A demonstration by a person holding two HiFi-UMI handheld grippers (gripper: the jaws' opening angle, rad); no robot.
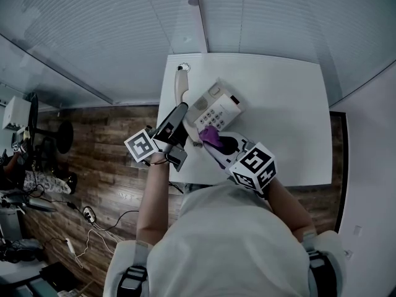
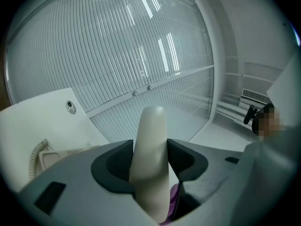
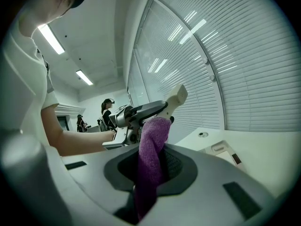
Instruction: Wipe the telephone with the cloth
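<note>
— Left tongs (image 2: 149,160) first: how do they stand?
— They pinch a cream plastic telephone handset (image 2: 150,135), with a dark pad pressed to each side of it. Its rounded end sticks out past the pads, towards the slatted window blinds (image 2: 117,46).
— And the right tongs (image 3: 153,166)?
— Pressed onto a purple knitted cloth (image 3: 151,154). It stands up between the pads as a bunched fold and hangs down behind them.
— How do the two sit relative to each other?
— Close together. In the head view the cloth lies just beside the near end of the handset, where the left tongs grip it. The right gripper view shows the cloth's top in front of that grip, and whether it touches the handset cannot be told.
— Where is the rest of the telephone?
— The pale, wedge-shaped telephone base (image 1: 218,107), with its keypad, rests on the white rectangular tabletop (image 1: 284,122), just beyond both tongs. The handset is held off it, slanting towards the tabletop's far left corner. A cream coiled cord (image 2: 34,157) shows beside the base in the left gripper view.
— Anything further out?
— A round cable port (image 2: 70,107) is set in the tabletop, and dark wood-pattern floor (image 1: 105,141) lies to the left of it.
</note>
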